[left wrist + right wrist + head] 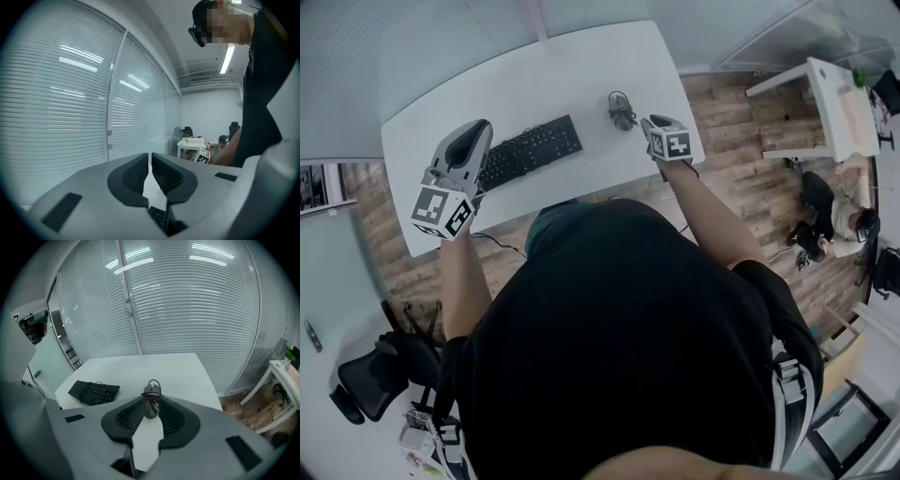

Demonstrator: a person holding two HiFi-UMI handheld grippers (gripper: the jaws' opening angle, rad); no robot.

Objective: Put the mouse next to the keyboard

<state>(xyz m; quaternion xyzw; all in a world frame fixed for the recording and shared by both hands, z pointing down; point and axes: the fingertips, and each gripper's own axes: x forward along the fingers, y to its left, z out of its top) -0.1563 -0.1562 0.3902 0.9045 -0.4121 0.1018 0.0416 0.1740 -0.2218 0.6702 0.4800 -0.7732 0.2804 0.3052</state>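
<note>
A dark mouse [622, 112] with its cable bundled on top lies near the right end of the white table [581, 56]. My right gripper [639, 120] reaches it from the right. In the right gripper view the mouse [151, 403] sits between the jaw tips of the right gripper [151, 409], which is shut on it. The black keyboard [530, 150] lies left of the mouse, a clear gap away; it also shows as the keyboard [93, 392] at left. My left gripper [472, 139] hovers over the keyboard's left end; the left gripper [150, 161] is shut and holds nothing.
The table's right edge [698, 141] runs close beside the mouse, with wooden floor below. A small white side table [825, 103] and a person sitting on the floor [830, 216] are at the right. A black office chair [366, 375] stands lower left. Window blinds [197, 301] run behind the table.
</note>
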